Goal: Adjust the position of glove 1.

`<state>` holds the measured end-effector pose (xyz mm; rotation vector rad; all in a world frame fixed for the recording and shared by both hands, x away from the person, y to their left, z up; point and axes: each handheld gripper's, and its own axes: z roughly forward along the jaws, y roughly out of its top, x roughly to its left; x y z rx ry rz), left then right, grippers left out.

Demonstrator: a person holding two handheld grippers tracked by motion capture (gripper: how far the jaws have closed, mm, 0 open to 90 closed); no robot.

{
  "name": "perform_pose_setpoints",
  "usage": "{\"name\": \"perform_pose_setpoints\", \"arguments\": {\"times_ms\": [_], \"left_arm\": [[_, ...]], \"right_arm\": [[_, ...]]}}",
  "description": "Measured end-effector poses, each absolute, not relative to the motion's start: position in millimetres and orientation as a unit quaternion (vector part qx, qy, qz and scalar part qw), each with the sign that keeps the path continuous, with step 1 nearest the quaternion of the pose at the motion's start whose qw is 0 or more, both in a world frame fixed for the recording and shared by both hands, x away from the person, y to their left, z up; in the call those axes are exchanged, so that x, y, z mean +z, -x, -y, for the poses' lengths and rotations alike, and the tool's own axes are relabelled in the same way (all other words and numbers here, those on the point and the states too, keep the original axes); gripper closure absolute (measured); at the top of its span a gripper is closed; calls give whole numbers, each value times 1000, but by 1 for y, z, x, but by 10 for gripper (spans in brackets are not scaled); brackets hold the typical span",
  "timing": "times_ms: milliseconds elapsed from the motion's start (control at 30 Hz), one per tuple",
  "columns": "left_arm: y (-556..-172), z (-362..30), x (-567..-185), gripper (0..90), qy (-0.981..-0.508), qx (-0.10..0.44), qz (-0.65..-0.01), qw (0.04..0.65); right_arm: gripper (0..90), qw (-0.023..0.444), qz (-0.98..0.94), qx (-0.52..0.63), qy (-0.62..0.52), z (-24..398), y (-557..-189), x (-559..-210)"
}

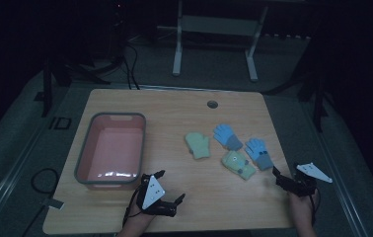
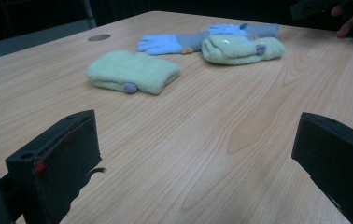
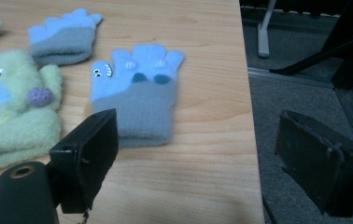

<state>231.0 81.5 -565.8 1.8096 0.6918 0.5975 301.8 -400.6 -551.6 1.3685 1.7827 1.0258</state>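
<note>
We see four small gloves near table's right side, pink bin [image 1: 110, 148] at left. Nearest blue glove [image 3: 135, 95] lies flat just ahead of right gripper [image 3: 207, 144], close to table edge. Right gripper jaws spread, nothing between. Left gripper [image 2: 198, 163] also spread, empty, well apart from green mitten [image 2: 132, 72]. We judge blue glove light, soft, floppy, not slippery; best pinch at grey cuff.

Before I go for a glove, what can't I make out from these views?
- Pink bin, high view: near inner wall hidden by its own rim.
- Green mitten, right gripper view: cut off by the left edge.
- Far blue glove, left gripper view: mostly hidden behind the green mitten.
- Undersides of all gloves: against the table.
</note>
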Motion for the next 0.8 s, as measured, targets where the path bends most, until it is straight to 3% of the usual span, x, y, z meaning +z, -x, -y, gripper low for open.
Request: {"name": "perform_pose_setpoints", "arguments": {"times_ms": [467, 633, 700, 767, 800], "left_arm": [[-231, -82, -566, 12, -756, 247, -291, 532], [-232, -83, -566, 12, -755, 241, -293, 535], [-232, -83, -566, 12, -753, 242, -296, 535], [-232, -83, -566, 12, -754, 241, -295, 535], [-232, -83, -566, 12, -755, 239, -294, 535]], "right_arm": [[133, 318, -699, 368, -524, 397, -306, -552], [118, 293, -715, 343, -535, 390, -313, -552], [152, 278, -719, 341, -539, 389, -315, -550], [148, 237, -732, 334, -544, 388, -320, -548], [148, 239, -735, 331, -541, 387, -320, -547]]}}
